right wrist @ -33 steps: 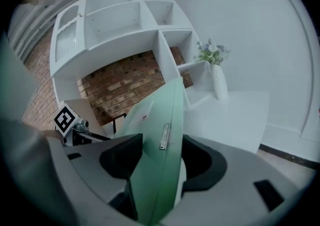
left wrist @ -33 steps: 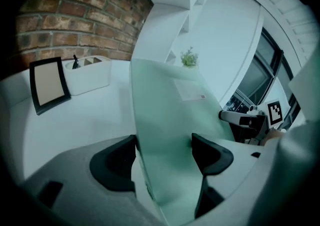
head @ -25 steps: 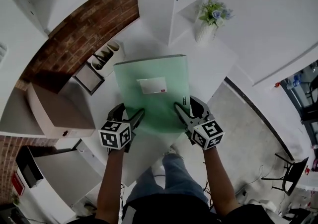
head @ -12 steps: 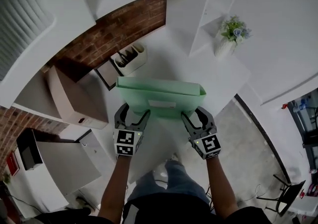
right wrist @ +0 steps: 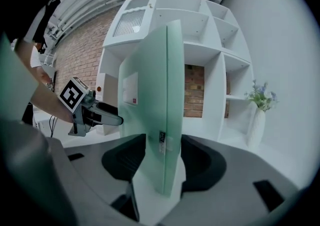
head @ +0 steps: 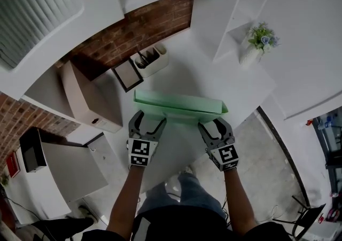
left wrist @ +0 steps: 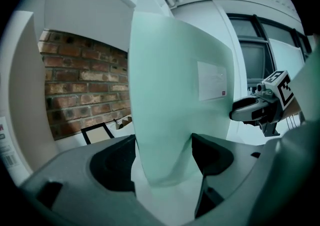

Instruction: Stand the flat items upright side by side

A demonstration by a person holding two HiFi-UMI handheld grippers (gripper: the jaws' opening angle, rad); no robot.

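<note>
A pale green folder (head: 179, 107) with a white label stands on its long edge on the white table (head: 214, 77), so the head view shows it as a narrow strip. My left gripper (head: 148, 123) is shut on its near left corner and my right gripper (head: 212, 126) on its near right corner. In the left gripper view the folder (left wrist: 170, 84) fills the gap between the jaws of my left gripper (left wrist: 162, 156). The right gripper view shows the folder's spine (right wrist: 167, 104) upright in my right gripper (right wrist: 162, 156), whose jaws press on both sides.
A beige box file (head: 88, 98) stands at the left. Behind the folder lie a black-framed tray (head: 127, 77) and a white pen holder (head: 150, 58). A white vase of flowers (head: 255, 47) sits at the far right by the white shelves (head: 230, 10).
The folder has swung from lying nearly flat to standing on its edge. Both grippers rolled with it and stayed clamped on its near corners.
</note>
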